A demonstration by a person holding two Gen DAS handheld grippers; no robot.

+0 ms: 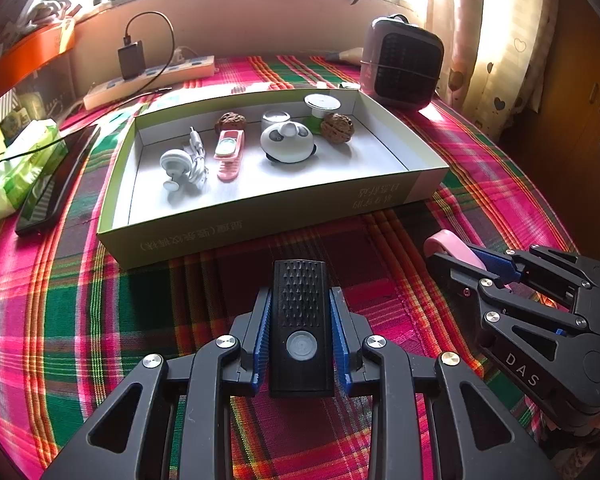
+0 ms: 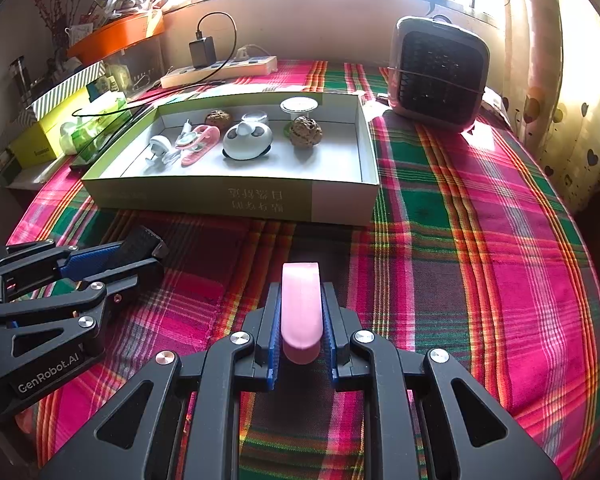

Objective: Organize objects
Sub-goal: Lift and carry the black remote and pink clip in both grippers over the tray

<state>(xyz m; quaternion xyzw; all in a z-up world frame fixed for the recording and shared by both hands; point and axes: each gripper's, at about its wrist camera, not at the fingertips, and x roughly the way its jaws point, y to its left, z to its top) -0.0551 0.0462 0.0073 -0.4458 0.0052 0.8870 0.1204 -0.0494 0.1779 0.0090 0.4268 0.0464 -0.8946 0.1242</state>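
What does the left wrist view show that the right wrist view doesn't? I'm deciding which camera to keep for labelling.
Only the left wrist view shows the round button on the black device held by the left gripper. Only the right wrist view shows the full pink object clamped in the right gripper, and the yellow box at far left. Both show the cardboard tray, panda gadget, walnuts and heater.

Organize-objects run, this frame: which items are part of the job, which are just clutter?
In the job:
- black ridged device, clamped in left gripper
- pink piece, clamped in right gripper
- open box with items already inside

Lying about:
- fan heater
- power strip
- tissue pack
- phone
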